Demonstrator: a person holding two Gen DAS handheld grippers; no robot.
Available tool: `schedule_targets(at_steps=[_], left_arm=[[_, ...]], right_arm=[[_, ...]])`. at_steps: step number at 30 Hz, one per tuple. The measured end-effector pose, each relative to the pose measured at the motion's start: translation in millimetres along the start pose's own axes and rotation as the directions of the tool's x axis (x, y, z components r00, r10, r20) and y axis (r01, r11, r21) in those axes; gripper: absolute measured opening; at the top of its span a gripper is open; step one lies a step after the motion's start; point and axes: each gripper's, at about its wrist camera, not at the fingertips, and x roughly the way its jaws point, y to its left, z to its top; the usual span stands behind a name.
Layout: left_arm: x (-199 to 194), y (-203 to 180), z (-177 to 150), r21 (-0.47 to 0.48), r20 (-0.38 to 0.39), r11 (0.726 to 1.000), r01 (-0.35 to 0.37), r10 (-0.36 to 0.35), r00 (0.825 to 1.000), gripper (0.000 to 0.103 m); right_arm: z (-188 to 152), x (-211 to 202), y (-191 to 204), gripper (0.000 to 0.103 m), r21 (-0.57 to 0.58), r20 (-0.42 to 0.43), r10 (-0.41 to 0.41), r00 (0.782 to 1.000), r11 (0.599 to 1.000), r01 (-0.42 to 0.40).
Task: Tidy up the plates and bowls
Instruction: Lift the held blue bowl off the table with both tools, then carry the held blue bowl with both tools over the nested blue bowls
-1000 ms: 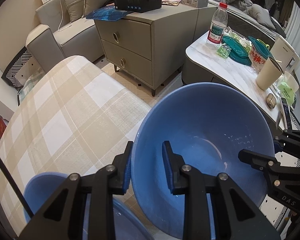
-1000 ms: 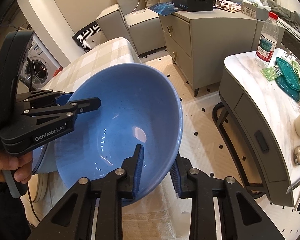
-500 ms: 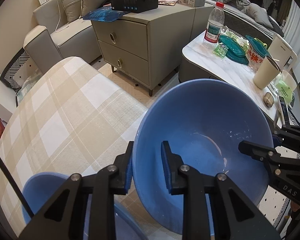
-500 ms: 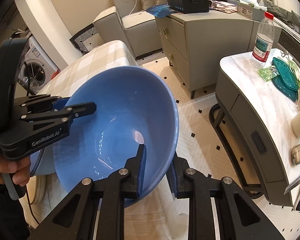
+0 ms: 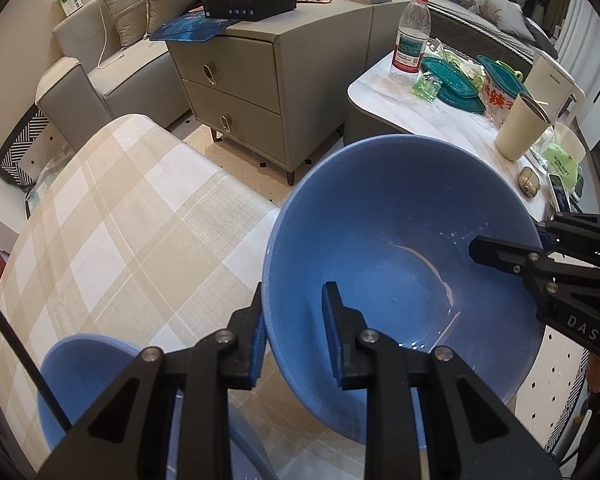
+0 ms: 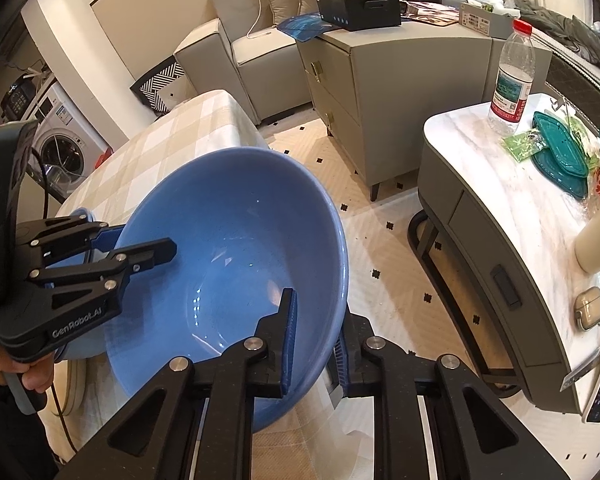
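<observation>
Above checked tablecloth (image 5: 132, 216), left gripper (image 5: 294, 334) and right gripper (image 6: 314, 330) both clamping blue bowl (image 5: 400, 264).

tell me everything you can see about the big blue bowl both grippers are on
The big blue bowl is a wide, deep, glossy bowl that looks ceramic, plain blue inside and out, and empty, with light glinting on its bottom. It is tilted, over the edge of the checked tablecloth. The left hand-held gripper is shut on its rim on one side and the right hand-held gripper on the opposite side, each with one pad inside and one outside. A smaller blue bowl sits beside it.
</observation>
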Motion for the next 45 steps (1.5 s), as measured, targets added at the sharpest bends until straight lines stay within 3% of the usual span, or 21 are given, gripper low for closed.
schedule_targets(at_steps=[20,45], left_arm=[[-23,1,-6,-0.031,0.036,0.999,0.029,-0.028,0.999,0.024],[-90,15,-10,-0.075,0.164,0.997,0.019,-0.006,0.986,0.024]], right_arm=[[8,-13,6,0.017,-0.011,0.022,-0.016,1.0,1.0,0.016],[25,-59,40,0.017,-0.075,0.096,-0.026,0.995,0.997,0.033]])
